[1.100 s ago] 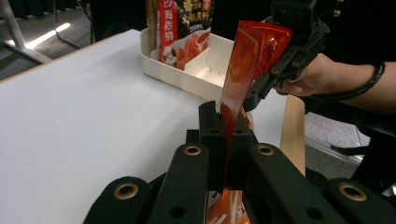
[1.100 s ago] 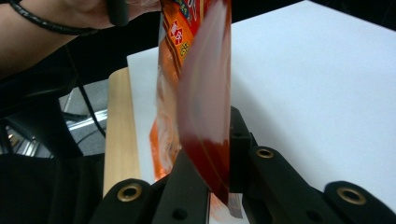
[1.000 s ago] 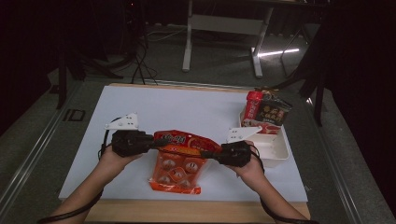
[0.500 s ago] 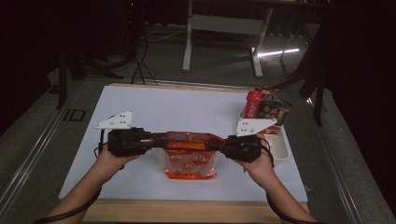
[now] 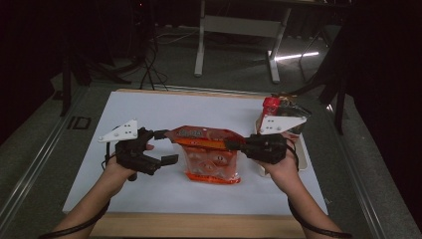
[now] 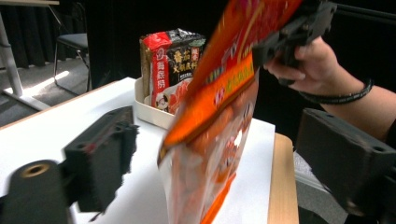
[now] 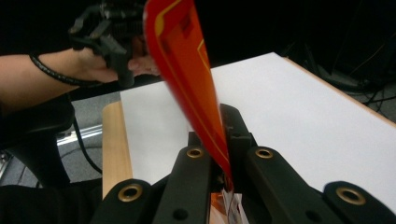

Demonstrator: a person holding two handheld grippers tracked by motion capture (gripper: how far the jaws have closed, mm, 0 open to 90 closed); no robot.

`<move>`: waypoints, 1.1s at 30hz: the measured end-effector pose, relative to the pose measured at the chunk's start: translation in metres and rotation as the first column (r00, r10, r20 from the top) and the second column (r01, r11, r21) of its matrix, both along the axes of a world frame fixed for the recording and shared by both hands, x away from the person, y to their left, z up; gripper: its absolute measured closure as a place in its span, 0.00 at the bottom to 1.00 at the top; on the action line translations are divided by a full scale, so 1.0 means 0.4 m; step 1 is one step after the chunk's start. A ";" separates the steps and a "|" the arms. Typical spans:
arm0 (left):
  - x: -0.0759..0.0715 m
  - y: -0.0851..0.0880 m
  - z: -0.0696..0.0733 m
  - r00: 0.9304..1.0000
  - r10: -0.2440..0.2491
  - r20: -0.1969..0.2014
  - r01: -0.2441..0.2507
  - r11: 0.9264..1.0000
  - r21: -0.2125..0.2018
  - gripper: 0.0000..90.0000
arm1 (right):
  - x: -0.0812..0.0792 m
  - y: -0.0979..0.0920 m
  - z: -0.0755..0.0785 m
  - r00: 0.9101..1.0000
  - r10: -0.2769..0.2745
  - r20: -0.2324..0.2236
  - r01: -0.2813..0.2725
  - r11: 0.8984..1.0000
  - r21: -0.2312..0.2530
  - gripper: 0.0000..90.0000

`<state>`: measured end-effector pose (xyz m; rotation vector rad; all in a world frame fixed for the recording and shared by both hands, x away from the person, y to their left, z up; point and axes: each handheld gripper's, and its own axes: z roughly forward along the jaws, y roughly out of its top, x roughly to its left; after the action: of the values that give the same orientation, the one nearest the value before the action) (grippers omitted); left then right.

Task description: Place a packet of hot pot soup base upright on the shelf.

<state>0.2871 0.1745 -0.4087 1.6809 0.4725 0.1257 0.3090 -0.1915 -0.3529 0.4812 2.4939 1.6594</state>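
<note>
High view: orange snack bag (image 5: 209,154) hangs over table (image 5: 149,114) centre, R gripper (image 5: 238,145) clamped on its top seam, L gripper (image 5: 166,147) jaws just opened w/ bag edge loose between — light, crinkly, slippery film, so pinch the flat seam.

Orange-red snack bag (image 5: 209,157), glossy, with a clear window showing round orange pieces and printed lettering along the sealed top band. Hanging upright just above the white table, lower edge near the surface, top edge running from nine o'clock to three o'clock. Pinched at its three o'clock corner, nine o'clock corner free. Placed at centre, slightly toward six o'clock.
</note>
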 end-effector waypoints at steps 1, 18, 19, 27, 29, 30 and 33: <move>0.000 0.000 -0.001 1.000 0.001 0.001 -0.001 1.000 0.006 0.10 | 0.002 -0.003 0.005 1.000 -0.001 -0.003 0.001 1.000 0.005 1.00; -0.008 -0.003 -0.086 0.997 0.069 -0.024 -0.068 0.997 0.043 0.03 | 0.030 -0.122 0.109 0.988 -0.149 0.028 0.146 0.985 0.090 1.00; -0.009 -0.003 -0.095 0.997 0.073 -0.025 -0.072 0.996 0.047 0.03 | 0.031 -0.133 0.112 0.986 -0.163 0.030 0.160 0.983 0.093 1.00; -0.022 -0.006 -0.147 0.996 0.088 -0.028 -0.085 0.993 0.076 0.03 | 0.044 -0.219 0.138 0.964 -0.260 0.048 0.253 0.960 0.118 1.00; -0.026 -0.005 -0.160 0.996 0.087 -0.033 -0.084 0.993 0.081 0.03 | 0.049 -0.253 0.148 0.954 -0.296 0.053 0.287 0.949 0.129 1.00; -0.029 -0.006 -0.168 0.995 0.091 -0.033 -0.088 0.993 0.084 0.03 | 0.049 -0.253 0.148 0.954 -0.296 0.053 0.287 0.949 0.129 1.00; -0.034 -0.005 -0.184 0.995 0.092 -0.044 -0.087 0.991 0.104 0.03 | 0.054 -0.287 0.155 0.943 -0.329 0.056 0.319 0.938 0.138 1.00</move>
<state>0.2735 0.1726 -0.4823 1.7664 0.5872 0.1780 0.3307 -0.3064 -0.2908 0.7772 2.1212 1.6717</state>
